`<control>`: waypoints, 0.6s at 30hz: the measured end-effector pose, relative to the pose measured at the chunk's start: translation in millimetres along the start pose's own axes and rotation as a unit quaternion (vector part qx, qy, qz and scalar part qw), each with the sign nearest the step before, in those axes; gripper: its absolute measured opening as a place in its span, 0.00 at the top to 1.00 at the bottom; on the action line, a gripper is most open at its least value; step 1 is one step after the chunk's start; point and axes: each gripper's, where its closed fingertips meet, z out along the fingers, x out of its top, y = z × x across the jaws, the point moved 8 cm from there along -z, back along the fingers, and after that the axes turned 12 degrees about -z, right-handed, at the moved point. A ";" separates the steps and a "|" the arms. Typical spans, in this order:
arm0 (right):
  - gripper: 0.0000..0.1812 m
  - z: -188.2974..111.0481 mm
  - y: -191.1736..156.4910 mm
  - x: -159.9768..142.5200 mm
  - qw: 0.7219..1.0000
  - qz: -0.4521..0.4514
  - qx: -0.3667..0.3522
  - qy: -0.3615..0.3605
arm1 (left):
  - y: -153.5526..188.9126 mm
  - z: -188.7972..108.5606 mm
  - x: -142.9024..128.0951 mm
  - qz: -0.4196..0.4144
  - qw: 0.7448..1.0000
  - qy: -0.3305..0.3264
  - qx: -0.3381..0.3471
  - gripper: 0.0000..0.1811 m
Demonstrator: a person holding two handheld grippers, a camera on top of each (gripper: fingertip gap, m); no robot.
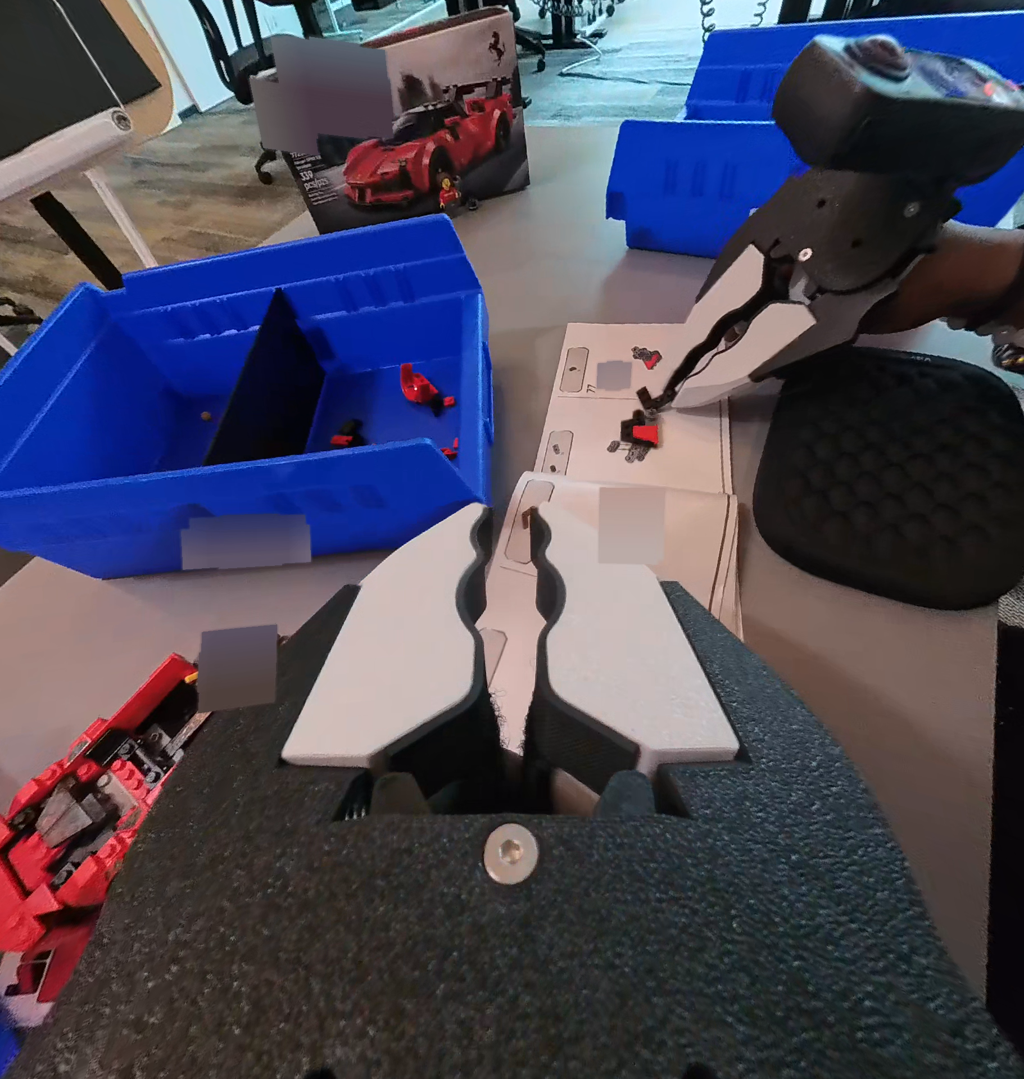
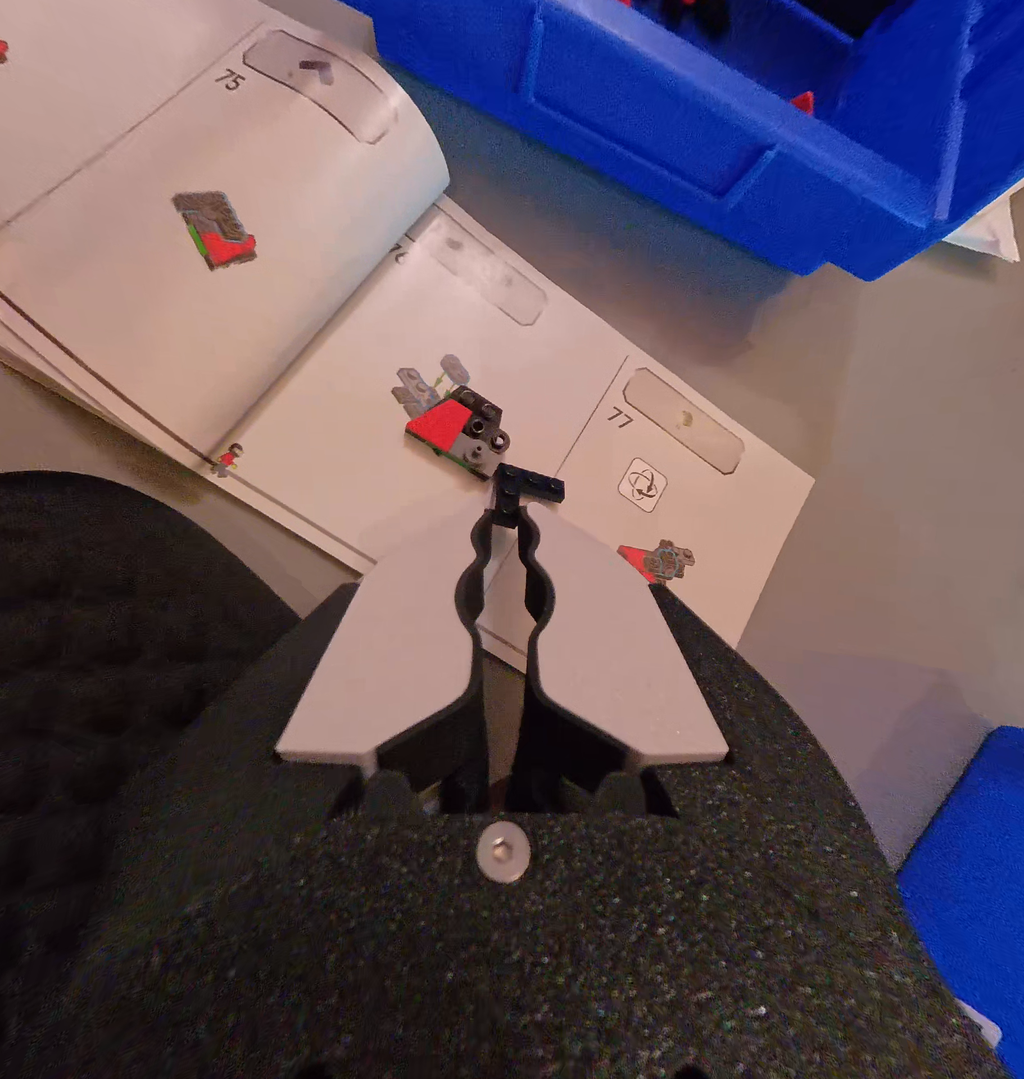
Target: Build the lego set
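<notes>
My right gripper is shut on a small black angled plate and holds it just beside a small red, black and grey sub-assembly that lies on the open instruction booklet. The left wrist view shows the same: the right gripper, the black plate and the sub-assembly on the booklet. My left gripper is slightly open and empty, low over the booklet's near page. The partly built red car lies at the lower left.
A blue bin with a divider holds a few red and black pieces left of the booklet. More blue bins and the set's box stand behind. A black honeycomb pad lies right of the booklet. One gripper's finger ends stand about 20 cm off the other's. Measured from the fingertips, the partly built red car is 25 cm or so from the left gripper and 40 cm from the right.
</notes>
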 end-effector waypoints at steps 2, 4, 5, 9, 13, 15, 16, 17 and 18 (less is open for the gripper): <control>0.95 -1.6 -4.8 2.3 1.000 0.001 0.012 0.006 | 0.7 0.1 -1.9 0.001 1.000 -0.002 -0.002 0.94; 0.95 -3.7 -9.3 3.7 1.000 -0.004 0.017 0.005 | 1.2 0.9 -3.9 0.000 1.000 -0.003 -0.004 0.94; 0.95 -5.3 -10.6 3.7 1.000 -0.007 0.018 0.003 | 1.7 1.4 -4.9 0.000 1.000 -0.004 -0.006 0.93; 0.95 -13.3 -6.8 -1.4 1.000 -0.001 0.008 -0.005 | 3.7 4.1 -7.9 0.000 1.000 -0.006 -0.016 0.93; 0.95 -10.8 -3.5 -4.3 1.000 -0.011 0.005 -0.009 | 5.4 8.0 -9.4 0.002 1.000 -0.009 -0.022 0.93; 0.95 -7.1 -5.8 -1.0 1.000 -0.022 0.001 -0.009 | 6.5 9.2 -9.9 0.004 1.000 -0.010 -0.023 0.93; 0.95 -4.9 -7.2 0.4 1.000 -0.029 -0.001 -0.012 | 7.2 9.5 -10.3 0.005 1.000 -0.011 -0.024 0.93; 0.95 -2.7 -9.2 1.7 0.999 -0.034 0.002 -0.018 | 7.7 9.5 -10.9 0.006 1.000 -0.011 -0.026 0.93; 0.95 -1.9 -12.4 4.1 0.999 -0.040 0.009 -0.017 | 8.0 9.5 -11.5 0.007 1.000 -0.012 -0.026 0.93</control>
